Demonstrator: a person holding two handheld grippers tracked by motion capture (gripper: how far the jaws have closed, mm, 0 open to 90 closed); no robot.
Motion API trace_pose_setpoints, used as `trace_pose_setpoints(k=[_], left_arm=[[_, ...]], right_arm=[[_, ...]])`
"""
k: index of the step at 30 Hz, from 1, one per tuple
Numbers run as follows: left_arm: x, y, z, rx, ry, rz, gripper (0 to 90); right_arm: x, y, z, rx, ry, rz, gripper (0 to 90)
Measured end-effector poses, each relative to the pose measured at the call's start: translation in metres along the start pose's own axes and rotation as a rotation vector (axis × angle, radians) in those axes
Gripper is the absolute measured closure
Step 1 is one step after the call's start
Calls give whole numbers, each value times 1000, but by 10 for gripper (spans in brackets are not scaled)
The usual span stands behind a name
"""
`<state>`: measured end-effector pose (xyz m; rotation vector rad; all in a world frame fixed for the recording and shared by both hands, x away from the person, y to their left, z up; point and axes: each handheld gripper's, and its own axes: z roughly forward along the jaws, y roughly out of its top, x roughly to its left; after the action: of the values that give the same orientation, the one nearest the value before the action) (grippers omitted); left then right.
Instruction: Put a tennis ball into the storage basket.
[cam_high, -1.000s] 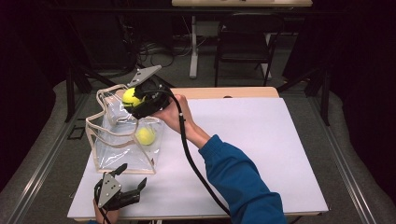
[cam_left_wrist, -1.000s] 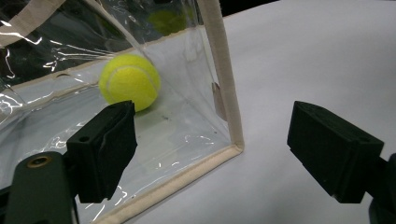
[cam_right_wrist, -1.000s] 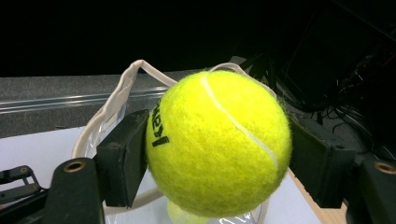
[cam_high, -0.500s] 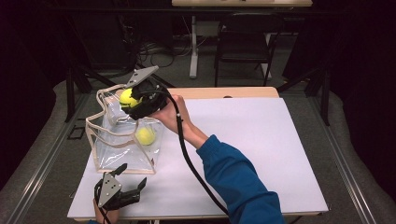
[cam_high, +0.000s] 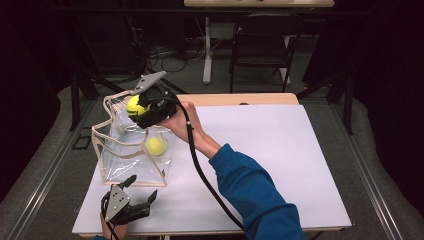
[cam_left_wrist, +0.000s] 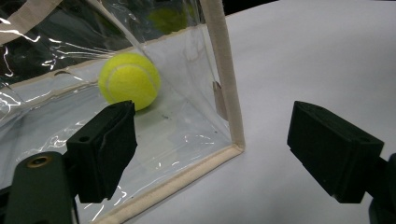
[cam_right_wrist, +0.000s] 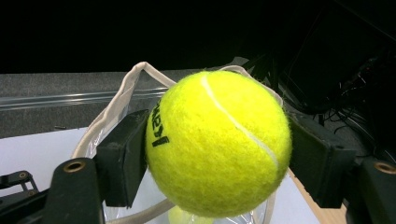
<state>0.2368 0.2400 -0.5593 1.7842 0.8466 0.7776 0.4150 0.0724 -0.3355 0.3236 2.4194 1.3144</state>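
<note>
Tennis ball (cam_high: 134, 105) sits upper left of the high view, pinched between the jaws of the right gripper (cam_high: 145, 107), one pad on each side, directly over the open mouth of the clear bag (cam_high: 131, 159); judging by that, it's lined up for a drop into the bag. Second ball (cam_high: 155, 145) already lies on the bag floor, left of centre in the frame, so the bag looks part-filled. Left gripper (cam_high: 136, 196) rests at lower left on the white table (cam_high: 280, 150), jaws spread with nothing between them, just beside the bag's near bottom corner; likely parked there to steady the bag if it shifts. Bag's tan handles (cam_high: 112, 100) loop up around the mouth and could snag the ball or the jaws going in. Black cable (cam_high: 200, 172) trails across the table, clear of the bag. Chair (cam_high: 262, 45) and desk legs stand well behind, no obstruction.
</note>
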Motion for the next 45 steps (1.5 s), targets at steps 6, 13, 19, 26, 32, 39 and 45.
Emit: trace_pose_setpoints(k=[6,13,19,26,32,39,45], left_arm=[[-1,0,0,-2,-1,-3,159],[0,0,0,-7,-1,-1,160],[0,0,-1,-8,0,-2,159],[0,0,-1,-10,1,-6,159],[0,0,-1,-10,3,-7,159],[0,0,-1,-10,3,-5,159],[0,0,-1,-11,4,-5,159]], right_arm=[[2,1,2,-6,2,-4,261],[5,5,2,-15,1,-9,261],[8,9,4,-21,7,-11,261],[10,9,11,-19,13,-8,261],[12,9,14,-9,14,-16,261],[11,8,19,4,18,-13,261],[13,8,22,13,20,-18,261]])
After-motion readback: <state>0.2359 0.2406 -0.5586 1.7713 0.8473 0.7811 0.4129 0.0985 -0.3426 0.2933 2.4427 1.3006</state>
